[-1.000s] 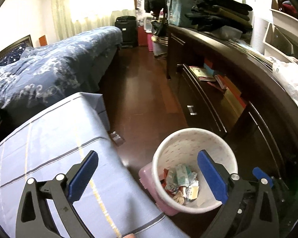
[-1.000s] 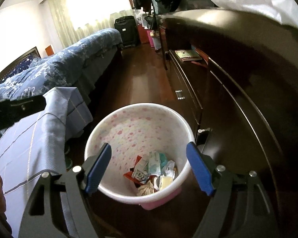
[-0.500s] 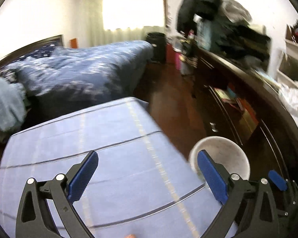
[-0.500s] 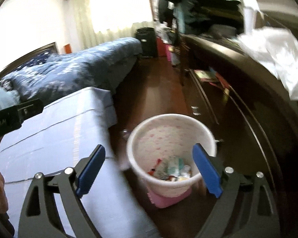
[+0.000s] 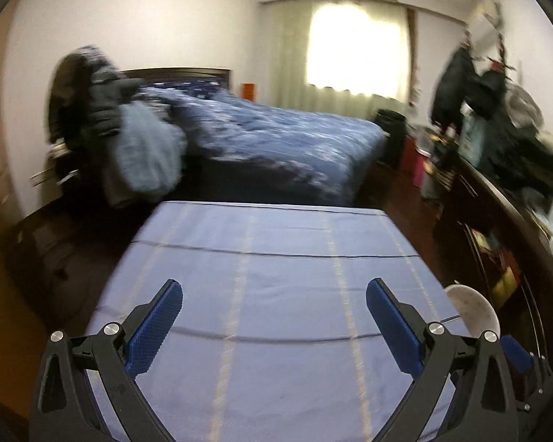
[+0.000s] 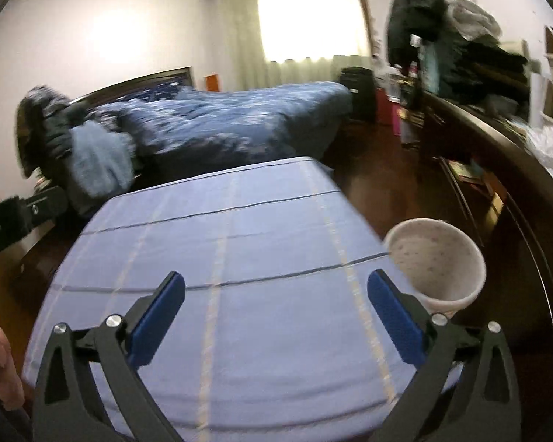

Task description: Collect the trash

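Note:
A white speckled trash bin (image 6: 437, 263) stands on the floor at the right of a table under a blue striped cloth (image 6: 239, 258); its rim also shows in the left wrist view (image 5: 472, 311). Its contents are hidden from here. My left gripper (image 5: 274, 326) is open and empty above the cloth. My right gripper (image 6: 276, 318) is open and empty above the cloth, left of the bin. No loose trash shows on the cloth.
A bed with a dark blue quilt (image 5: 276, 140) lies beyond the table. A dark wooden dresser (image 6: 505, 169) piled with clothes runs along the right wall. Clothes hang on a chair (image 5: 103, 125) at left. The left gripper's body (image 6: 14, 217) shows at the right view's left edge.
Both grippers have swung up and left, away from above the bin to over the cloth-covered table. The bin has slid to the right edge of both views. Both stay open.

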`<action>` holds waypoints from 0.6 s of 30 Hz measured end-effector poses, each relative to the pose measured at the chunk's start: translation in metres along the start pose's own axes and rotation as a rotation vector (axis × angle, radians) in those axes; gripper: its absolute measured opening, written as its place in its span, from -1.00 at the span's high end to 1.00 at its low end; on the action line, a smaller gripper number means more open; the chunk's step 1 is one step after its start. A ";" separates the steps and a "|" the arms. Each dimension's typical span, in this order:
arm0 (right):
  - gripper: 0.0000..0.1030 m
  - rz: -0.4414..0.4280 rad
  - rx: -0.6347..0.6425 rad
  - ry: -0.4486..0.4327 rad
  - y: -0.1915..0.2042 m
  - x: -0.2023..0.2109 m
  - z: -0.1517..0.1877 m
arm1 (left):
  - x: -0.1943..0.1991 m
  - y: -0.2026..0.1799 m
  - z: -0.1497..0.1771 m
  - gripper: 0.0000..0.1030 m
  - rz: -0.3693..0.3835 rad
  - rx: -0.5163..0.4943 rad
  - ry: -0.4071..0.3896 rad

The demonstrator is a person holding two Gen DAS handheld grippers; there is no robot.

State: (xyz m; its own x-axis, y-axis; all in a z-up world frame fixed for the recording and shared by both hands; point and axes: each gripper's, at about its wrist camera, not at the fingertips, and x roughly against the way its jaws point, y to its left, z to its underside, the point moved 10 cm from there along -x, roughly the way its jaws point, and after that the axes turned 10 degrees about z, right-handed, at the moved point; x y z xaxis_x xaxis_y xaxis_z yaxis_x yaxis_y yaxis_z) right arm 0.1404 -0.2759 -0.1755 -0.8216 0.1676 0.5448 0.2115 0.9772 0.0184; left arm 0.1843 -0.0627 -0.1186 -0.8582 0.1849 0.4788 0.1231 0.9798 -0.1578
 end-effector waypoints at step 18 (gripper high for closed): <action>-0.93 -0.114 0.127 -0.165 0.049 0.110 0.003 | 0.135 0.040 0.021 -0.93 -0.080 0.083 -0.187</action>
State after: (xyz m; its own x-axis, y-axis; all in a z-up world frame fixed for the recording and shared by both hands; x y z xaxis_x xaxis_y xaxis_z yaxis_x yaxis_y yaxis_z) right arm 0.0586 -0.2087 -0.1171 -0.9142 0.0636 0.4003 0.0523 0.9979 -0.0391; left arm 0.0629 -0.0007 -0.0788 -0.9422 0.0819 0.3248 0.0164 0.9797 -0.1996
